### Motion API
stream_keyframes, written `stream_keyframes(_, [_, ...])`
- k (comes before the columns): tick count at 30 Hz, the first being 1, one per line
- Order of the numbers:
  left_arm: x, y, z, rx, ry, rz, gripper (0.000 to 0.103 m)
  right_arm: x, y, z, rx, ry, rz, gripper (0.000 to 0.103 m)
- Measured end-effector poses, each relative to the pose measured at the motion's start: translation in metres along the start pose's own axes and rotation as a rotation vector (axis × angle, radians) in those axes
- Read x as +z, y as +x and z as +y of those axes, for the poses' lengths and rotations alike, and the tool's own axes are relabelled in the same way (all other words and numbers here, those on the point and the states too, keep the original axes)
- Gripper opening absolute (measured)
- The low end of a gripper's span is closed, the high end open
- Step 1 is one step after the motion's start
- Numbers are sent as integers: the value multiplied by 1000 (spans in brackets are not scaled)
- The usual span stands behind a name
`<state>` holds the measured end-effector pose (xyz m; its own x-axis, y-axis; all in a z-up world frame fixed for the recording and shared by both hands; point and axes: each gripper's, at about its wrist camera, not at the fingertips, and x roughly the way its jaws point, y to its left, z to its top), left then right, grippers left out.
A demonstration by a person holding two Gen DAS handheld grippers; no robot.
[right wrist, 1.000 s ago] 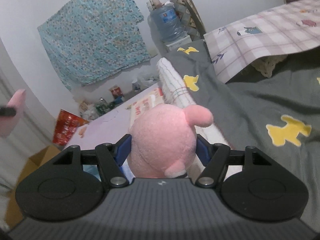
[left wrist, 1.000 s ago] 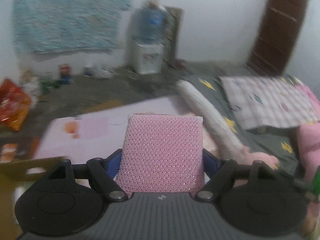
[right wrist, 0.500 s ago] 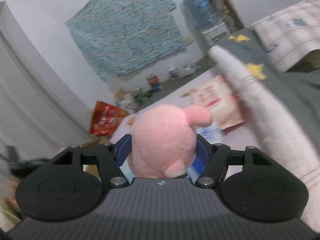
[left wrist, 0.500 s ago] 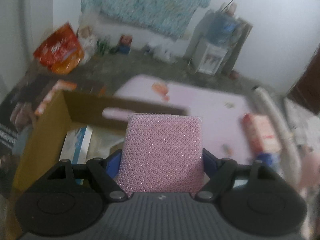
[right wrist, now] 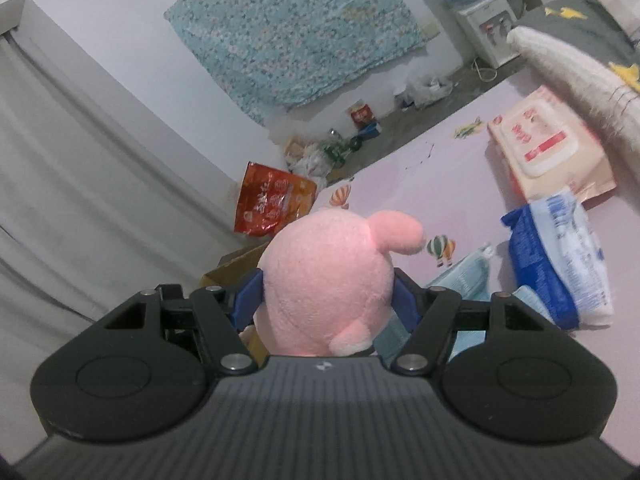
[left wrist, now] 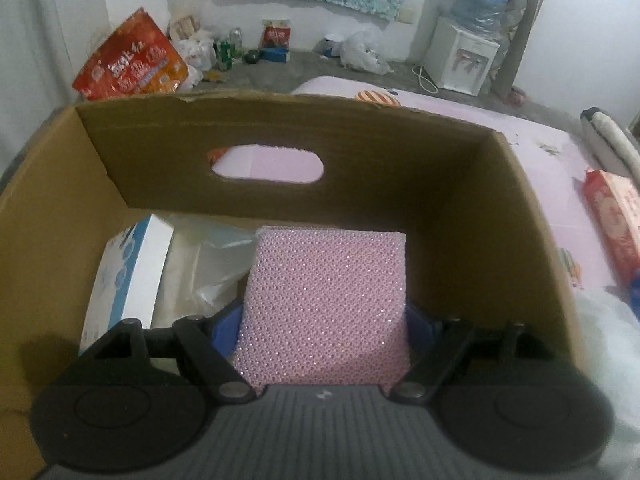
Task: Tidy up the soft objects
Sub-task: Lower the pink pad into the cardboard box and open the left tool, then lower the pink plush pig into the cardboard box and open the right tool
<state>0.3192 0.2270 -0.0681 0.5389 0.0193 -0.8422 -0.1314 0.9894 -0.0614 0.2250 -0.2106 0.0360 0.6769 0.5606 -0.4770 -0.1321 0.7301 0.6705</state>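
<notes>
Left gripper [left wrist: 324,312] clamps the pink sponge [left wrist: 326,304] above the cardboard box [left wrist: 500,216] — lower it beside the tissue pack [left wrist: 128,272], then let go.

we've got a pink mesh sponge [left wrist: 324,304] upright over the open cardboard box [left wrist: 500,216], round pink plush toy [right wrist: 326,280] gripped too

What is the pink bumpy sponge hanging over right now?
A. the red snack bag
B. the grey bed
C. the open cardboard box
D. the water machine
C: the left tongs grip the pink sponge above the open cardboard box, whose walls surround it.
</notes>
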Motion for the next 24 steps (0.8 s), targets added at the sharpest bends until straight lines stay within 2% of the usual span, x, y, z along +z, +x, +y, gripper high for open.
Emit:
stream_keyframes(7, [3,6,4,42,13,-38,85,-3,16,13,6,-12,54,67])
stream_keyframes(13, [3,11,11,41,-23,-5,88,-8,30,39,34,-41,74,67])
stream_keyframes(20, [6,-8,25,-5,-105,-35,91,-11,31,62,54,-66,88,67])
stream_keyframes(24, [8,-40,36,-54,-146,-85,91,-10,32,79,84,-89,104,67])
